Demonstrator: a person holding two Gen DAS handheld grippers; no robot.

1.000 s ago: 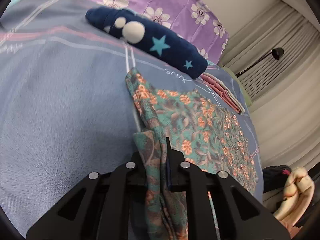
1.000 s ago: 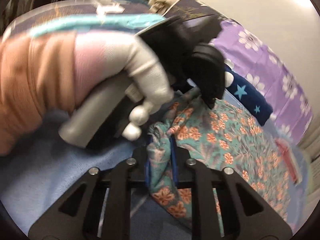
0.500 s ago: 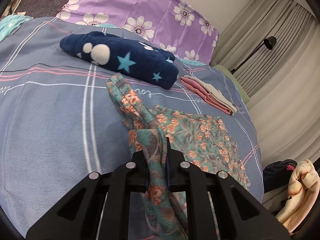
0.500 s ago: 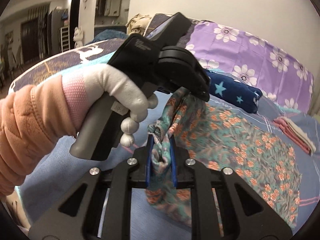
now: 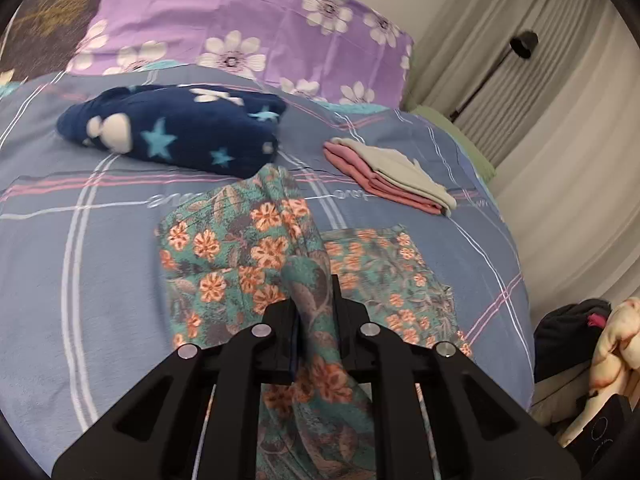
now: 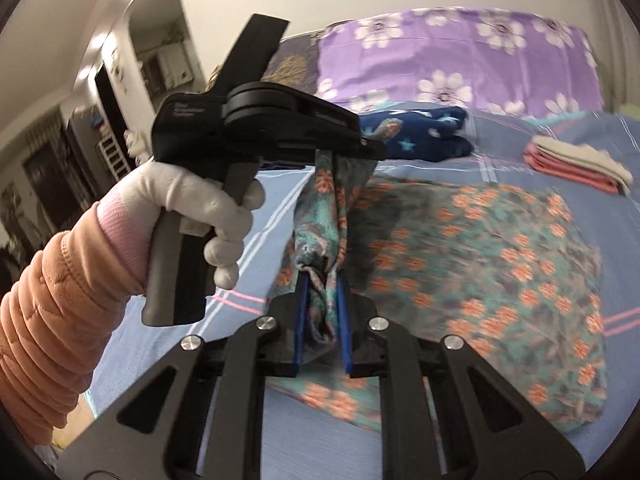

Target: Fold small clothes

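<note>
A teal floral garment (image 5: 236, 248) with orange flowers lies partly on the blue plaid bedspread (image 5: 80, 240). My left gripper (image 5: 314, 312) is shut on a bunched edge of it. My right gripper (image 6: 322, 304) is shut on another bunched edge of the same garment (image 6: 500, 248). In the right wrist view the left gripper (image 6: 372, 148), held by a white-gloved hand (image 6: 192, 204), pinches the cloth above mine, and the lifted edge hangs between the two grippers over the flat part.
A rolled navy star blanket (image 5: 176, 132) lies beyond the garment. A folded pink and grey stack (image 5: 392, 176) sits at the far right. Purple floral pillows (image 5: 256, 28) line the headboard. Curtains (image 5: 560, 120) and a pile of clothes (image 5: 612, 352) are off the right edge.
Both grippers have lifted the held edge higher and carried it over the flat part of the garment. The left gripper now sits well above the right one.
</note>
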